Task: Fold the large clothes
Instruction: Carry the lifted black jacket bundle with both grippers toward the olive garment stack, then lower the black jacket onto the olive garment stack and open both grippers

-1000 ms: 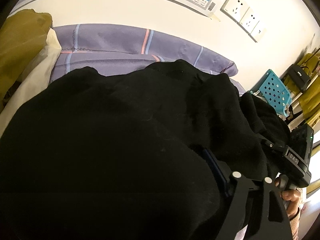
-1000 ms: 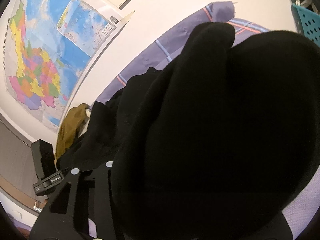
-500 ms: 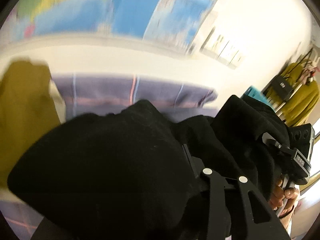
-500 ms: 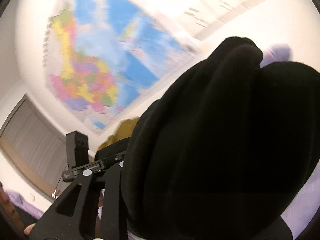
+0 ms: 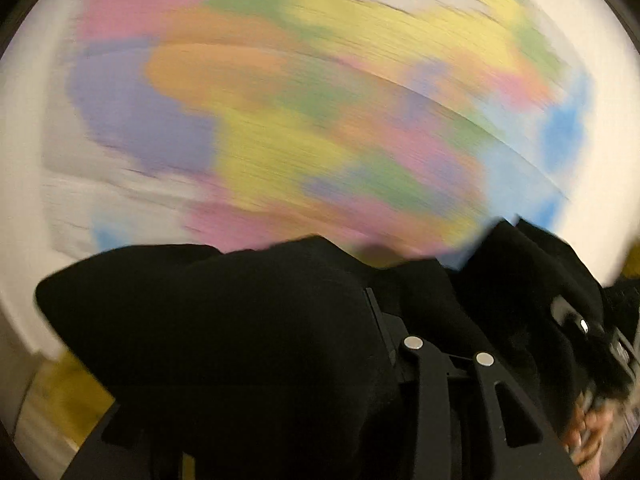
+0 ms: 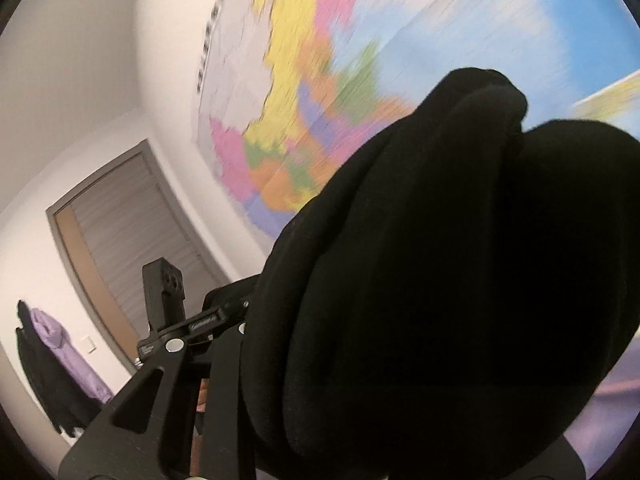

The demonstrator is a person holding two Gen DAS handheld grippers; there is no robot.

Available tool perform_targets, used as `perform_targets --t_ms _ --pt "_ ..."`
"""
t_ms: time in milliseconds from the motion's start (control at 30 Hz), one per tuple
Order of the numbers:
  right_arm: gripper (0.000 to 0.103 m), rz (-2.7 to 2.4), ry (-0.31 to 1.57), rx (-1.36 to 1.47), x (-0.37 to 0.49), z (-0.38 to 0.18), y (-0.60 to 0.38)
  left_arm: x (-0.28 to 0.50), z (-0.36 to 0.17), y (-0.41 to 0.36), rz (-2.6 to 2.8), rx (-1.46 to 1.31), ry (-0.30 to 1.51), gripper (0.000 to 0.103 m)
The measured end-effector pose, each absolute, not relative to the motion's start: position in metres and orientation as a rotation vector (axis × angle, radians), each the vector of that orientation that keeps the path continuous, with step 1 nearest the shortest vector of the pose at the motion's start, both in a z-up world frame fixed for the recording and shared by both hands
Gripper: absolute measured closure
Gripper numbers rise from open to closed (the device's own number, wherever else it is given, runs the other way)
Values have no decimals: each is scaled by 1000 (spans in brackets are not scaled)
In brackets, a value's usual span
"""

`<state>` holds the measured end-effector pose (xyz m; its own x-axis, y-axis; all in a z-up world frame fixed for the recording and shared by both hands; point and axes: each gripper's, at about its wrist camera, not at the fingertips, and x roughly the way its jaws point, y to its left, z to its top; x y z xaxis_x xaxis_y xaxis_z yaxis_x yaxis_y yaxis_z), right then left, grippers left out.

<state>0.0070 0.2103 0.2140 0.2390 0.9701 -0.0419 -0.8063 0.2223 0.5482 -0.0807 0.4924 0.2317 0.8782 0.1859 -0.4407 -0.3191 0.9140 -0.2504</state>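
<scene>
A large black garment [image 5: 224, 320] fills the lower half of the left wrist view, bunched over my left gripper [image 5: 308, 320], which is shut on a thick fold of it. Only the gripper's right finger [image 5: 380, 320] shows; the other is under the cloth. In the right wrist view the same black garment [image 6: 460, 260] bulges over my right gripper [image 6: 360, 328], shut on another bunch of it, with the left finger [image 6: 224, 344] showing beside the cloth. Both grippers are raised and face the wall. The right gripper's body [image 5: 592, 336] and the hand [image 5: 588, 432] holding it appear at the left view's right edge.
A big coloured wall map [image 5: 320, 100] is blurred behind the cloth, and the wall map [image 6: 312, 100] also fills the right view. A grey sliding door [image 6: 132, 232] and hanging purple and black clothes [image 6: 52, 348] stand far left. An olive garment [image 5: 72, 392] and the purple sheet [image 6: 612, 408] lie below.
Both grippers have closed on the black garment and swung up fast with it. The bed has dropped out of sight, and the wall map now fills both views.
</scene>
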Motion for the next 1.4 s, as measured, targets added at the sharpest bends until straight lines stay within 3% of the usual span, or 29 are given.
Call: perform_targets --t_ms 133,300,367,433,500,533,600,700,833,900,967,1067,1133,1400 --pt "75 1363 486 428 4 176 313 -104 209 578 414 -333 353 67" --pt "71 1383 824 286 -8 62 410 -131 96 665 567 -459 512 67" --pt "62 1358 946 293 -7 25 418 -139 53 682 605 -504 606 67" --pt "58 1366 962 342 -7 14 407 -151 30 687 594 -562 599 60" --pt "47 1367 968 309 -10 21 399 -167 27 686 587 -571 567 55" --pt "37 1374 964 292 -14 28 390 -172 30 685 598 -568 564 53" --pt "32 1357 933 279 -19 38 372 -174 34 681 635 -541 581 47" --pt "33 1290 923 297 -14 45 335 -177 45 671 676 -471 601 45" --pt "49 1212 820 255 -11 55 303 -208 67 648 743 -408 590 36" --pt "51 1159 733 193 -19 70 297 -219 79 637 754 -387 550 32" --pt "63 1120 611 160 -30 90 262 -225 95 620 763 -330 495 28" --pt "62 1124 476 153 -40 113 253 -216 114 590 663 -256 457 22" --pt "54 1203 507 73 -40 116 278 -199 117 568 608 -185 462 20" --pt "59 1075 553 -201 -23 75 377 -118 77 533 466 -167 620 20"
